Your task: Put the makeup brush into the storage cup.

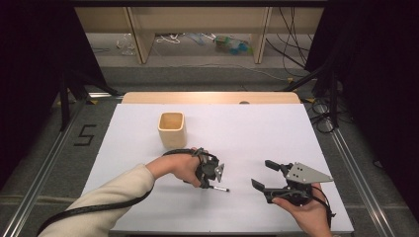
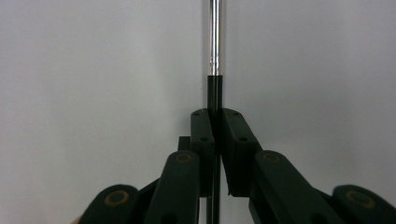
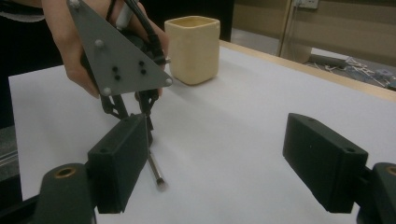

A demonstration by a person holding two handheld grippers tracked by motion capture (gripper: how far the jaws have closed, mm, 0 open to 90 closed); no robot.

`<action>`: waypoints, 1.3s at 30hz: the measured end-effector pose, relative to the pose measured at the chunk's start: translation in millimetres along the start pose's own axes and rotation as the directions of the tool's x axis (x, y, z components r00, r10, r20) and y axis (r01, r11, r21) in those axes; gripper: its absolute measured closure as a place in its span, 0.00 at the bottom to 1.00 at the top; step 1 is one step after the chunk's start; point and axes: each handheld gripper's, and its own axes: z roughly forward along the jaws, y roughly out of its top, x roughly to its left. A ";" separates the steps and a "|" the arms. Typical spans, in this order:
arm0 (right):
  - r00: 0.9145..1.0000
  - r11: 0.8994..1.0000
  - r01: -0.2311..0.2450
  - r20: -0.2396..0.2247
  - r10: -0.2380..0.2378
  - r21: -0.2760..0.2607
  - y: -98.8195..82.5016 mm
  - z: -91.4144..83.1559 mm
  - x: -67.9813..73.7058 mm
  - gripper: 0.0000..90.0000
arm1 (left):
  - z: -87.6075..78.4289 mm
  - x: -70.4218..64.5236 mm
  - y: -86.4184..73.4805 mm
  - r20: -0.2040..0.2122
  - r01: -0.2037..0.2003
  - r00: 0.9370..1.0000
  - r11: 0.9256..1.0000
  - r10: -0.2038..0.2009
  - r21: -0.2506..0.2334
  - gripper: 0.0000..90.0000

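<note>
At the left of the white table [image 1: 148, 123], the left gripper [image 1: 211, 183] points down at the surface, its black fingers [image 2: 205, 135] pinching a pen [image 2: 215, 56] by its dark end. The pen's silver shaft runs straight out beyond the fingertips and lies along the tabletop, its tip pointing toward the right gripper [image 1: 262, 175]. A cream square cup [image 1: 171, 129] stands upright beyond the left hand [image 1: 180, 165], apart from the fingers. At the right, the right gripper is held level just above the table, its fingers [image 3: 322, 161] spread wide with nothing between them, the pen's tip lying near its left finger.
</note>
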 end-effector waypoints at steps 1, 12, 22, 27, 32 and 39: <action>1.000 1.000 0.000 0.000 0.000 0.000 0.0 0.0 0.0 0.26 | 0.0 0.0 0.0 0.000 0.000 1.000 1.000 0.000 0.000 0.93; 1.000 1.000 -0.007 -0.006 0.006 -0.018 -0.9 1.8 -0.3 0.26 | 0.0 -1.9 0.0 -0.009 -0.009 1.000 1.000 0.009 -0.001 0.93; 1.000 1.000 -0.024 -0.003 0.024 0.012 -0.7 0.1 0.7 0.26 | -0.4 -2.4 -1.7 -0.014 -0.004 1.000 1.000 0.004 -0.017 0.93; 1.000 1.000 -0.007 0.006 0.007 -0.005 -1.0 1.1 -0.5 0.26 | -1.2 -3.2 -1.8 -0.019 -0.016 1.000 1.000 0.015 -0.024 0.93; 1.000 1.000 -0.024 0.000 0.024 0.010 -0.7 -0.1 0.4 0.26 | -2.8 -4.3 -2.5 -0.025 -0.012 1.000 0.999 0.011 -0.049 0.93; 1.000 1.000 -0.006 0.007 0.006 -0.002 -0.8 0.3 -0.9 0.26 | -10.1 -4.8 -5.0 -0.045 0.007 0.999 0.995 -0.012 -0.104 0.93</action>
